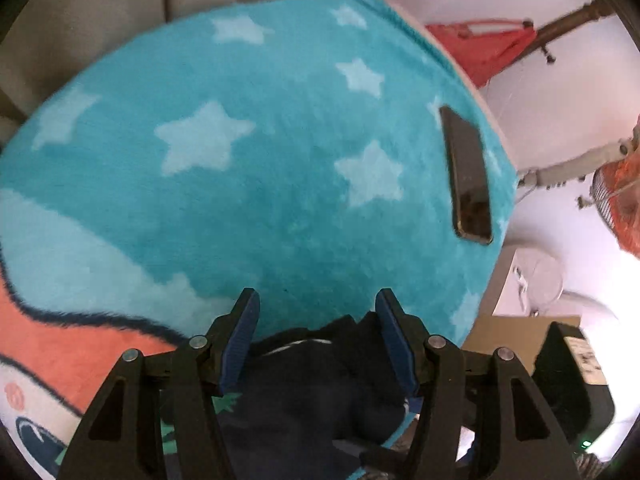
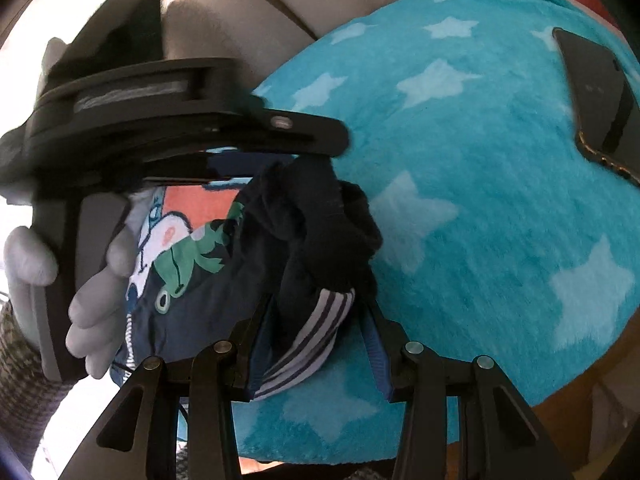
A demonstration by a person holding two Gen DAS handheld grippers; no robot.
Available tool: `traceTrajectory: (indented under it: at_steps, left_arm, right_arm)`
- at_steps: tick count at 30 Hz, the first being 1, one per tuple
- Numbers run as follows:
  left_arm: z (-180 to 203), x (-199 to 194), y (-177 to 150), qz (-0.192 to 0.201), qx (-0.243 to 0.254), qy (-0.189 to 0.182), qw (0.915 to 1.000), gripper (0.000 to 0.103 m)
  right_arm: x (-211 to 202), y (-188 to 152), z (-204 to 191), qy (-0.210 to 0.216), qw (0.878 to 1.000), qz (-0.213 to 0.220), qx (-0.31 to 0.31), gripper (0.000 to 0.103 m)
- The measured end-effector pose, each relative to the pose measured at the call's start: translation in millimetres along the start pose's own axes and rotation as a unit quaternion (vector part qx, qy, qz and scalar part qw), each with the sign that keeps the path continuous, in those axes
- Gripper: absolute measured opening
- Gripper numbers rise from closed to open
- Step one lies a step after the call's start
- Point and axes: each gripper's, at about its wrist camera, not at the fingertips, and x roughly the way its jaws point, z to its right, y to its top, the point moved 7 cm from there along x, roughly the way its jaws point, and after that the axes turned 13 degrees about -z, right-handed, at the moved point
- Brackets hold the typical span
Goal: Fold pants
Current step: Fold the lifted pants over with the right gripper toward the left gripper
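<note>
The pants are dark navy with a green print and a striped white-and-navy band. In the left wrist view they [image 1: 308, 392] lie bunched between and under my left gripper's [image 1: 316, 312] spread blue-padded fingers [image 1: 244, 340], which stand open around the cloth. In the right wrist view the pants [image 2: 320, 220] hang crumpled in front of my right gripper [image 2: 316, 312], the striped band [image 2: 312, 336] lying between its open fingers. The left gripper's black body [image 2: 160, 120] is seen above the cloth, held by a grey-gloved hand [image 2: 96, 312].
A teal plush blanket with pale stars [image 1: 260, 160] covers the surface, with an orange and white pattern [image 1: 52, 344] at the left. A dark phone [image 1: 466, 172] lies on it near the right edge, also in the right wrist view [image 2: 592, 92]. A fan [image 1: 616, 200] and cardboard [image 1: 520, 336] stand beyond.
</note>
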Motion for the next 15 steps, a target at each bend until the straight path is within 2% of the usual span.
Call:
traceTrajectory:
  at_steps: [4,5,6,7,8,9,10,15]
  left_arm:
    - [10,8,-1,-0.013,0.025,0.017,0.9995,0.061]
    - [13,10,-2,-0.020,0.030,0.022,0.9991,0.057]
    - [16,10,-2,-0.022,0.034,0.027,0.9988,0.031]
    - [19,13,-4,-0.029,0.040,0.028,0.9984,0.020]
    - [21,13,-6,-0.028,0.044,0.033,0.9981,0.020]
    - [23,12,-8,-0.024,0.048,0.035,0.9979,0.017]
    - [23,11,-9,-0.022,0.047,0.035,0.9980,0.015]
    - [16,-15,-22,0.017,0.020,0.005,0.9996,0.015]
  right_arm:
    - [1,2,5,0.023,1.000,0.002,0.012,0.047]
    - [2,4,6,0.032,0.999,0.004,0.019,0.047]
    - [2,5,6,0.037,0.999,0.004,0.020,0.047]
    - [3,7,6,0.040,0.999,0.003,0.019,0.046]
    - [5,8,5,0.040,0.999,0.000,0.015,0.044]
    - [5,10,5,0.037,0.999,-0.003,0.010,0.028]
    - [6,11,5,0.035,0.999,-0.008,0.006,0.020]
    - [4,14,-11,0.027,0.999,-0.007,-0.026,0.018]
